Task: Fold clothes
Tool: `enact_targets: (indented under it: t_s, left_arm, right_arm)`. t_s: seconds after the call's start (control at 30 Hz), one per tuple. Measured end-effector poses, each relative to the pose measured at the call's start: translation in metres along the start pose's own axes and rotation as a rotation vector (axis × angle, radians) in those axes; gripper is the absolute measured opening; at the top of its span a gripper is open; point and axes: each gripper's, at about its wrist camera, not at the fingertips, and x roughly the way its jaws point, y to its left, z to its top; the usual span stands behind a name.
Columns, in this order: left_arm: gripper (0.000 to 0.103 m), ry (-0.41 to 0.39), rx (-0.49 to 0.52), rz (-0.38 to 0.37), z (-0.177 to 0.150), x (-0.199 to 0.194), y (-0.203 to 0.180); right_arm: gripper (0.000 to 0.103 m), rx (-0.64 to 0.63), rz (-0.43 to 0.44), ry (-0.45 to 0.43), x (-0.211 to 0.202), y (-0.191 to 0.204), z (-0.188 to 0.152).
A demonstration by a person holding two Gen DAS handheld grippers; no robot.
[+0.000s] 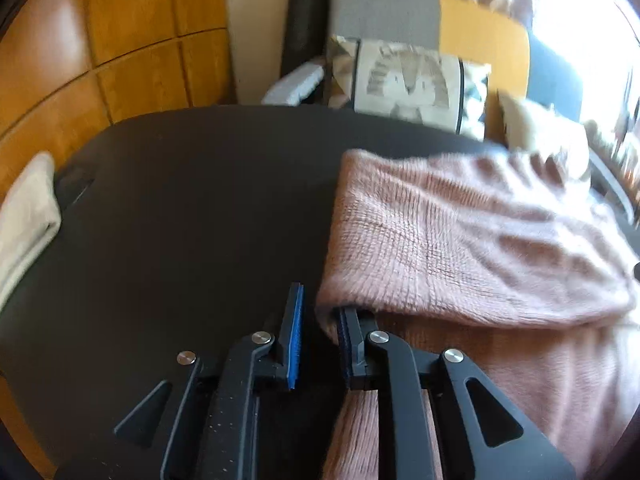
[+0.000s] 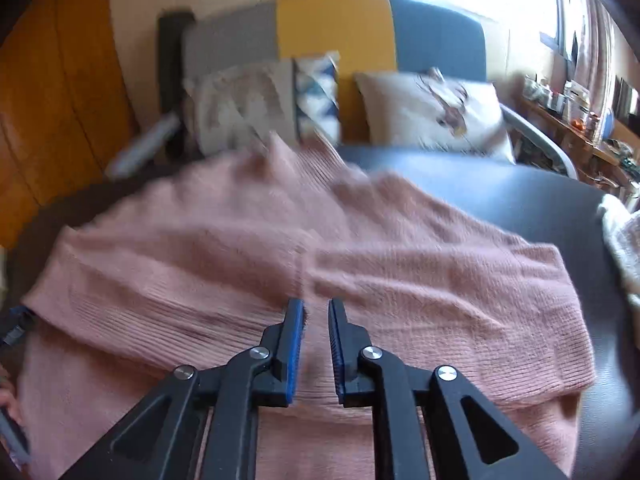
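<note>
A fuzzy pink knit sweater (image 2: 280, 248) lies on a dark table (image 2: 520, 200), with both sleeves folded across its body. In the left wrist view the sweater (image 1: 460, 240) covers the right half of the table (image 1: 180, 200). My left gripper (image 1: 318, 300) is open at the sweater's left folded edge; its right finger sits under the fold, its left finger over bare table. My right gripper (image 2: 316, 308) is open just above the middle of the sweater, where the two sleeve cuffs meet. It holds nothing.
A folded pale cloth (image 1: 24, 216) lies at the table's left edge. Another white cloth (image 2: 624, 248) lies at the right edge. Behind the table stands a grey, yellow and blue sofa (image 2: 336, 28) with cushions (image 2: 432, 116). Wooden cabinets (image 1: 120, 40) are at the left.
</note>
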Motion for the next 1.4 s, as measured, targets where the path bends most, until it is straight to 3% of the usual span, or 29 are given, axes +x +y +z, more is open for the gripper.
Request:
enact_targets:
  t_s: [0.07,0.13,0.23,0.33,0.53,0.73,0.83,0.93,1.03,1.2,1.33,1.4]
  left_arm:
    - [0.02,-0.028,-0.064,-0.028,-0.001,-0.011,0.008]
    - [0.02,-0.068,-0.112,-0.048,0.001,-0.021,0.011]
    - [0.02,-0.131,-0.123,-0.023,0.009,-0.032,0.01]
    - [0.021,-0.18,-0.166,-0.026,0.017,-0.037,0.014]
    - [0.021,-0.08,-0.131,-0.219,0.051,0.015,-0.018]
    - [0.021,-0.006,-0.04,-0.256,0.059,0.06,-0.044]
    - [0.02,0.076,-0.066,-0.246,0.053,0.078,-0.038]
    - [0.017,0.073,-0.126,-0.297,0.052,0.083,-0.028]
    - [0.017,0.067,-0.113,-0.324,0.055,0.077,-0.028]
    - [0.017,-0.024,-0.091,-0.427,0.049,0.044,-0.028]
    - [0.013,0.042,-0.102,-0.409,0.042,0.057,-0.026]
    - [0.006,0.068,-0.147,-0.412,0.04,0.065,-0.019]
  right_arm:
    - [0.012,-0.021,0.059,-0.037,-0.008,0.012,0.001]
    - [0.012,-0.081,0.076,-0.003,0.0,0.027,0.002]
    - [0.012,-0.142,0.048,0.066,0.022,0.038,-0.004]
    - [0.012,-0.127,0.053,0.07,0.031,0.032,-0.01]
    - [0.013,-0.14,0.034,0.054,0.035,0.034,-0.012]
    - [0.013,-0.122,0.051,0.045,0.032,0.029,-0.014]
    - [0.013,-0.121,0.044,0.043,0.032,0.029,-0.015]
    - [0.013,-0.131,0.03,0.042,0.033,0.031,-0.015]
    - [0.013,-0.121,0.04,0.041,0.033,0.029,-0.015]
    - [0.013,-0.113,0.048,0.045,0.034,0.027,-0.015]
    - [0.012,-0.139,0.017,0.062,0.032,0.034,-0.011]
    - [0.008,-0.164,0.059,0.043,0.024,0.049,-0.001]
